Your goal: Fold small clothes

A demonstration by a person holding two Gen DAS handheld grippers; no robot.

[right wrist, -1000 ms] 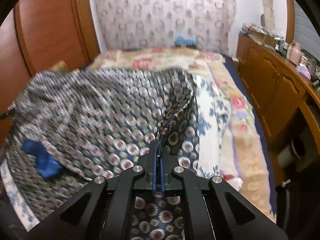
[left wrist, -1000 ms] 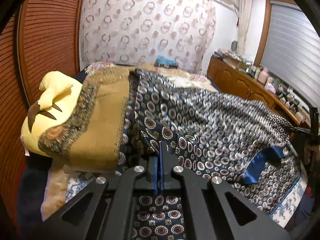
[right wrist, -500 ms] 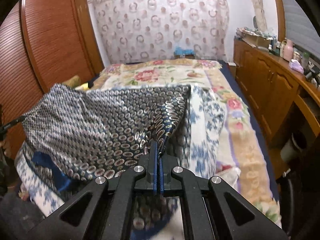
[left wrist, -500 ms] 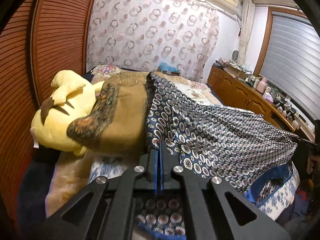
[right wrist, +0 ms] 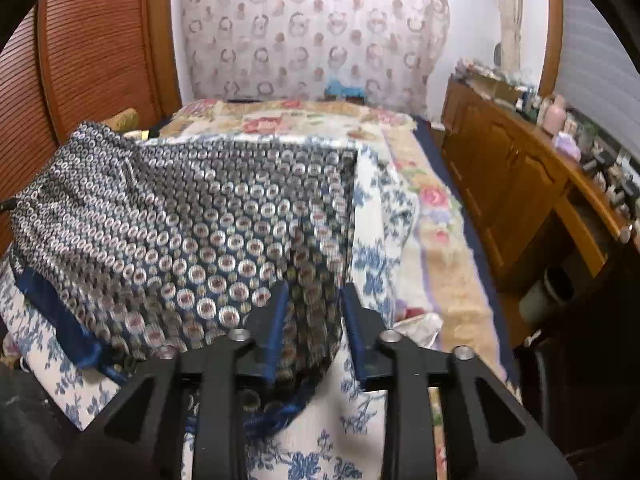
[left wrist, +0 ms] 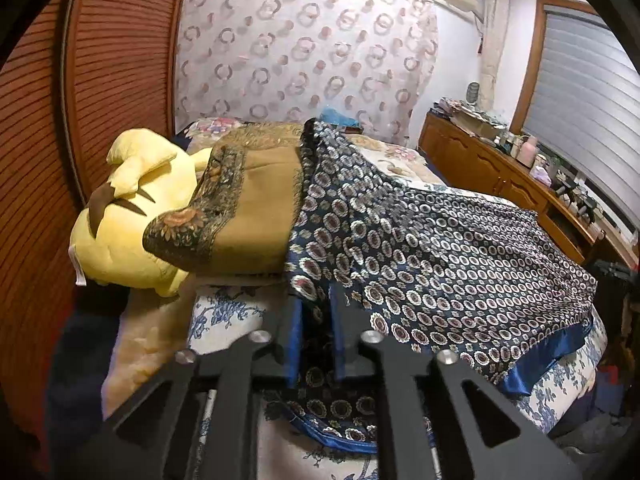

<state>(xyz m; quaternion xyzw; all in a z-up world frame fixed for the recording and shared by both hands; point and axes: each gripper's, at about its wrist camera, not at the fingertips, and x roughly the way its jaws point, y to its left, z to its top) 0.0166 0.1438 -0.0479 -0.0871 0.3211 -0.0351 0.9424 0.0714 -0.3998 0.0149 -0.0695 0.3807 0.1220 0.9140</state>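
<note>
Patterned dark blue garment (left wrist: 420,240) spread over the bed (left wrist: 224,312), on the blue-flowered sheet (right wrist: 376,216). Folded once, with a blue satin hem (left wrist: 552,348) showing along the lower edge.

Left gripper (left wrist: 314,320) at the near left corner of the garment. Jaws opening, only a narrow gap between the blue pads; cloth corner lying in that gap, hanging loose, not pinched. Right gripper (right wrist: 314,312) at the near right corner of the garment. Jaws opening too, gap clearly wider; a fold of the cloth between the fingers (right wrist: 276,320), free of both pads as far as visible.

Left of the garment, touching its edge: a brown blanket (left wrist: 256,208) with a dark flowered border, and beyond that a yellow plush toy (left wrist: 120,216), both against the wooden slatted door (left wrist: 100,80). Behind the garment, a curtain with rings (left wrist: 304,44). To the right of the garment, a wooden cabinet (right wrist: 512,184) with small items on top, too small to name.

Hard to make out: the garment in the right wrist view blurred, pattern smeared. Type of garment not clear; no sleeves or legs visible. Cloth under both gripper bodies hidden. Far right end of the garment in the left wrist view lost in a dark corner.
</note>
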